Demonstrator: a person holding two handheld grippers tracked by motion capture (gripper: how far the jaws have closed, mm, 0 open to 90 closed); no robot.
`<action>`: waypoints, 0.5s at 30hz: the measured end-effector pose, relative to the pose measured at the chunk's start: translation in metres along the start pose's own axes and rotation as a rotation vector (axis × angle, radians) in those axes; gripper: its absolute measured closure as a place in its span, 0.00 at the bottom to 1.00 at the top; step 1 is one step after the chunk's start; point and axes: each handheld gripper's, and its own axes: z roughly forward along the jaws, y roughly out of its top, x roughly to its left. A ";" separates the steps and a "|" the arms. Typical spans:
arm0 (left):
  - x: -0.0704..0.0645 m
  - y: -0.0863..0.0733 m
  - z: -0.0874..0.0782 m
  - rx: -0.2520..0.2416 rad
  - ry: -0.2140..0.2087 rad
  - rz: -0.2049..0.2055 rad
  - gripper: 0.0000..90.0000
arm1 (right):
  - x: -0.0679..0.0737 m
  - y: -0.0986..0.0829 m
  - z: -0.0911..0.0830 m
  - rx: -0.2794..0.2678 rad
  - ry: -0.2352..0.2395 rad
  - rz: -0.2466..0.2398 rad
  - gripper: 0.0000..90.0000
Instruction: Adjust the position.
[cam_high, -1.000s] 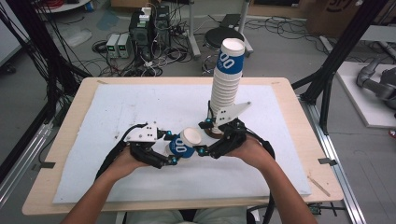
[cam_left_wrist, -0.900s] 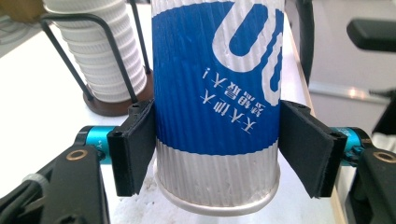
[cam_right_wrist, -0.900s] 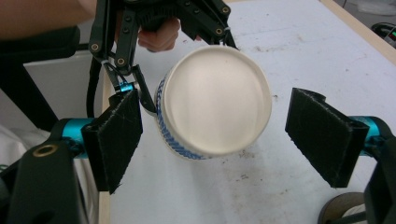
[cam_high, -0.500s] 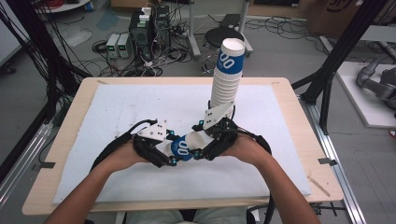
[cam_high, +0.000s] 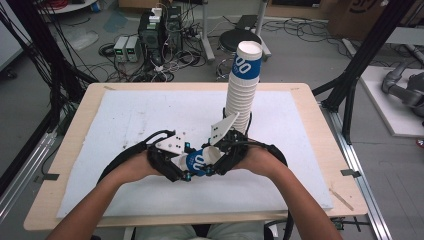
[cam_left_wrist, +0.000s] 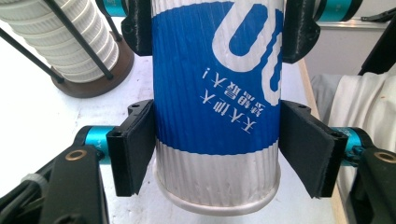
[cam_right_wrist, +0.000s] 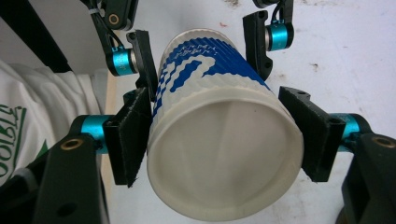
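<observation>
A blue and white ribbed paper cup (cam_high: 197, 161) lies on its side in the air between both grippers, low over the front middle of the table. My left gripper (cam_high: 181, 171) grips it from the left. In the left gripper view both pads of the left gripper (cam_left_wrist: 217, 149) press the cup (cam_left_wrist: 217, 93) near its base. My right gripper (cam_high: 216, 159) holds the other end. In the right gripper view the right gripper (cam_right_wrist: 219, 140) clamps the cup (cam_right_wrist: 224, 158) near its open mouth, which faces that camera. Just behind the hands rises a tall stack of the same cups (cam_high: 243, 85).
A white mat (cam_high: 125, 120) covers the wooden table (cam_high: 310, 115). The cup stack (cam_left_wrist: 60, 42) stands in a dark round holder (cam_left_wrist: 95, 79) with thin black rods. The person's white shirt (cam_left_wrist: 355, 102) is at the table's near edge. Black frame posts (cam_high: 365, 60) flank the table.
The left gripper has moved right and come up to the cup that the right gripper carried. Its jaws are now around the cup's base end, and both hands sit closer together.
</observation>
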 end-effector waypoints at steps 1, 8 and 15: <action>0.000 0.000 0.000 -0.004 0.002 0.006 0.32 | 0.000 0.000 -0.001 0.005 0.002 0.006 0.33; 0.000 -0.010 0.002 -0.074 -0.014 -0.037 0.19 | 0.000 -0.005 -0.001 0.002 0.014 0.012 0.33; 0.002 -0.031 -0.006 -0.203 0.007 -0.113 0.19 | -0.001 -0.016 -0.006 -0.045 0.001 0.035 0.33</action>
